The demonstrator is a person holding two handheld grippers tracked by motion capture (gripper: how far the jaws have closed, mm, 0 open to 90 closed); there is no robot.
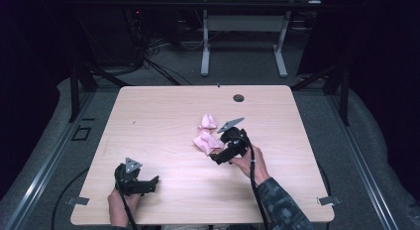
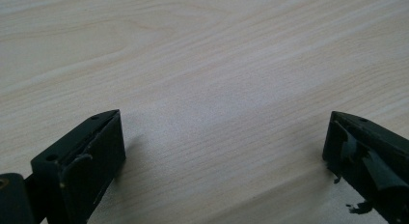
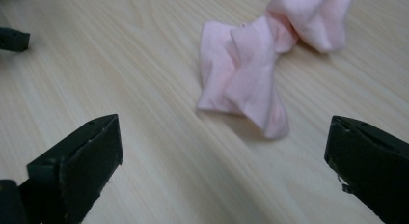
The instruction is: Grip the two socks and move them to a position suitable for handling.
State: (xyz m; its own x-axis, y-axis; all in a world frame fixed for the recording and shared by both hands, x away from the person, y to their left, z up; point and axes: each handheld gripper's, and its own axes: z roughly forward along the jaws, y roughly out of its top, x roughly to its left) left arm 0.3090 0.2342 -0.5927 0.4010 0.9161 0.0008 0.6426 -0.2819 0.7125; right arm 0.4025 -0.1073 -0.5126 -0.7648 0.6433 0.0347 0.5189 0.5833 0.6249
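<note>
My right gripper (image 1: 224,151) sits just beside the crumpled pink cloth (image 1: 206,134), jaws spread wide, nothing between them. In the right gripper view the cloth (image 3: 260,64) lies ahead of my jaws on the counter (image 3: 120,64), twisted in the middle, not touching either one. The cloth is near the counter's centre, slightly right. My left gripper (image 1: 143,185) rests at the near left of the counter (image 1: 163,116), well apart from the cloth, jaws also wide over bare wood (image 2: 217,89).

Black left gripper (image 1: 148,184), black right gripper (image 1: 216,156), grey three-cornered plates, black trailing cables, dark patterned sleeve (image 1: 280,204)
</note>
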